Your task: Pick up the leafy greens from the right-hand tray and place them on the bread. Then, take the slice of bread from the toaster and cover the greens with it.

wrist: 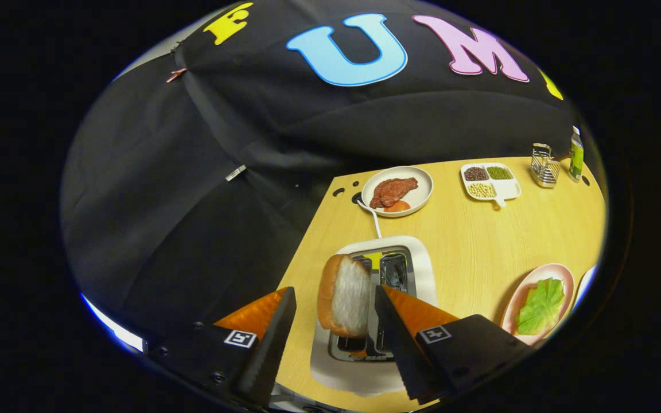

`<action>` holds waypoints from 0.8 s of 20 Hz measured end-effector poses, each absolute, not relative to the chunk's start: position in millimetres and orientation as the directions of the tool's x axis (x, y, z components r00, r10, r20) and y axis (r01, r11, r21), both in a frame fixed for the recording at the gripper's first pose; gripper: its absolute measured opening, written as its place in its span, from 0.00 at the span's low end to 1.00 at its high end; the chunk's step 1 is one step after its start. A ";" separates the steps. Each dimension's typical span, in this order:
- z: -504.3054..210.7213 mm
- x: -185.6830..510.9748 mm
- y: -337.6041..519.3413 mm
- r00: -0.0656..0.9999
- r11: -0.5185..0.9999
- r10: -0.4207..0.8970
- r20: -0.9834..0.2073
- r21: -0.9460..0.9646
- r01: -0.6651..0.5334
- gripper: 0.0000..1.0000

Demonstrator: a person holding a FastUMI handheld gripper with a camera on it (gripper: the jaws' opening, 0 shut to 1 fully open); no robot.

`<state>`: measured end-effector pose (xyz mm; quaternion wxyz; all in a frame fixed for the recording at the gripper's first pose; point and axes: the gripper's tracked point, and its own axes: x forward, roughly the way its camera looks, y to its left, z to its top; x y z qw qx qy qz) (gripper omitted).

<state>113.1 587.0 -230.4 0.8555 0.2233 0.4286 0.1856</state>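
A slice of bread (343,295) with a brown crust stands upright in a slot of the white toaster (422,269). My gripper (335,291) is open just above the toaster, one finger on each side of the slice. The right finger is very near the slice's face, and a gap shows on the left side. The leafy greens (541,304) lie flat on a pink plate (517,298) to the right of the toaster, beyond my right finger.
The wooden table (479,241) also carries a white plate with meat (396,191) behind the toaster, a divided dish of beans (490,180), a wire rack (544,166) and a green bottle (576,154) at the far right. The toaster's white cord (373,221) runs back toward the wall.
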 end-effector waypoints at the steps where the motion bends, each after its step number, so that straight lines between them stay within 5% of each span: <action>1: -237.1 115.8 588.1 0.560 0.835 0.502 -0.660 0.537 -0.116 0.85; 4: -250.4 122.4 585.0 0.553 0.845 0.477 -0.683 0.529 -0.076 0.78; 7: -258.1 128.4 574.8 0.562 0.870 0.432 -0.705 0.490 -0.055 0.56; 10: -257.9 124.0 576.0 0.549 0.865 0.437 -0.712 0.499 -0.042 0.19; 16: -226.2 128.8 571.4 0.592 0.840 0.458 -0.663 0.542 -0.043 0.16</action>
